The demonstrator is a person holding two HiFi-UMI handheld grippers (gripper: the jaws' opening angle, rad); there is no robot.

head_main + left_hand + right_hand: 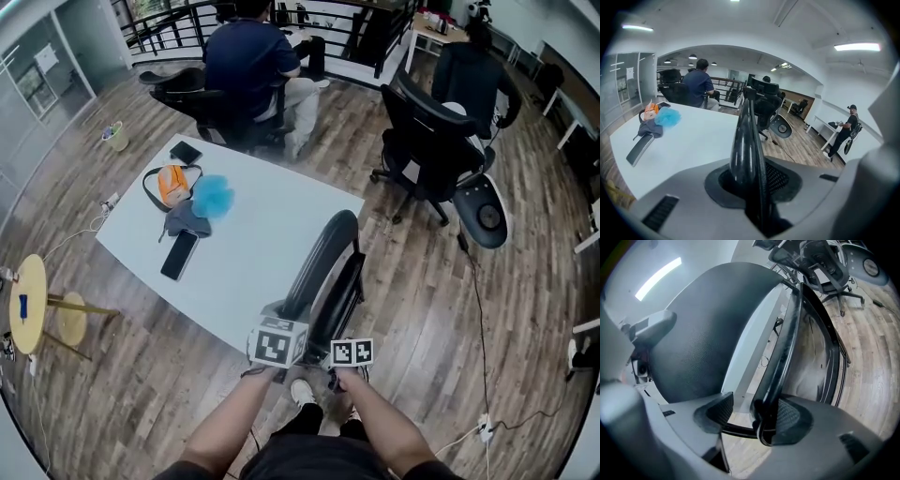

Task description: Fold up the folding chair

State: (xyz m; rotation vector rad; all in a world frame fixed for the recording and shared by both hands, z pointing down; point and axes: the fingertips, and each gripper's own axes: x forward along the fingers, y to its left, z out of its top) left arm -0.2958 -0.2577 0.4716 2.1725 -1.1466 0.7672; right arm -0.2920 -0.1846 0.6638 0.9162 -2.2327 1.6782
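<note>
- Folding chair (323, 255): black, stands on the wooden floor (422, 309) just beside the near edge of the white table (253, 272), backrest upright, seat frame on the side away from the table.
- Open room: bare floor on the chair's right reaches to an office chair (427, 141); a cable (476, 309) crosses it. On the chair's left the table edge is close.
- Left gripper (752, 183): clenched on the thin top edge of the backrest, pads pressed on both faces.
- Right gripper (752, 419): jaws apart. The seat-frame tube (780, 366) lies against the pad at the picture's right; the other pad stands clear of it, so there is no clamp.
- Hidden: in the head view the 2 marker cubes cover both grippers' tips, and the chair's legs cannot be made out. In the right gripper view the backrest fills the left half.
- Cut off: a yellow round stand (28, 302) at the left edge.
- Counts: 1 folding chair, 2 grippers.
- On the table, 5 things: orange pouch (172, 183), blue fluffy item (213, 195), grey cloth (185, 218), black phone (179, 254), small black item (186, 152).
- People: 1 seated person (251, 56) at the table's far side, 1 standing person (846, 131) far off.
</note>
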